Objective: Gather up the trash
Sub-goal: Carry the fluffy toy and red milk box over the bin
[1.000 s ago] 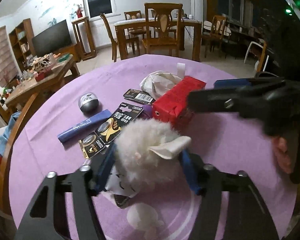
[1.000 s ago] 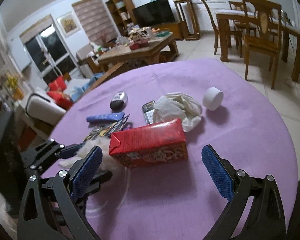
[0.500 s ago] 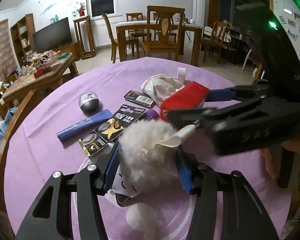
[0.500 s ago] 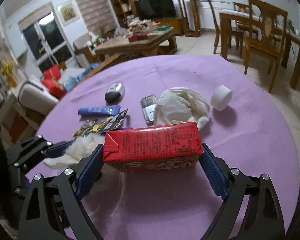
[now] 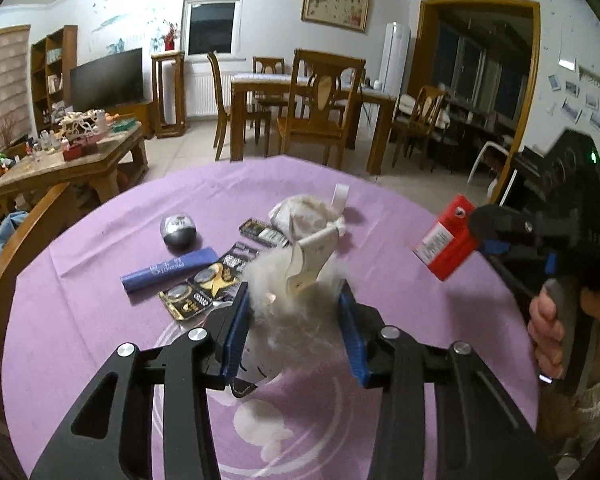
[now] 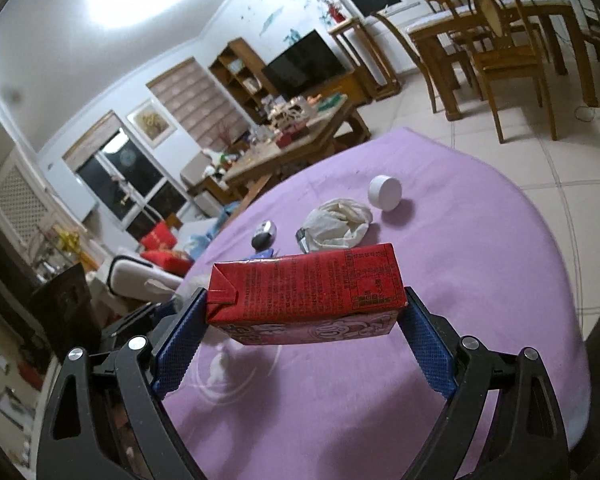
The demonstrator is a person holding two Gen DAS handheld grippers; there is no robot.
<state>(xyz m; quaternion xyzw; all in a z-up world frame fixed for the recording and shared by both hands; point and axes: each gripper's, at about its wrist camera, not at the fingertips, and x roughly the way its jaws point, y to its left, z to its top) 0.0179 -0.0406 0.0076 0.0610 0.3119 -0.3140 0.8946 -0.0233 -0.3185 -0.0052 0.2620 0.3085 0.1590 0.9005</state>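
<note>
The red carton (image 6: pixel 306 290) hangs above the purple table (image 6: pixel 480 280), held lengthwise between the wide jaws of the right gripper (image 6: pixel 300 340), probably for disposal. Left of the carton, the left gripper (image 5: pixel 294 330) is closing on a white fluffy wad (image 5: pixel 296 312).

You are looking at a matt purple cloth covering the desk (image 5: pixel 100 312), a fluffy white fur tuft (image 5: pixel 300 316), a glossy red printed carton (image 6: pixel 306 292), crumpled white plastic (image 6: pixel 338 226), and knurled blue rubbery pads (image 6: pixel 426 344) on black plastic frames.
</note>
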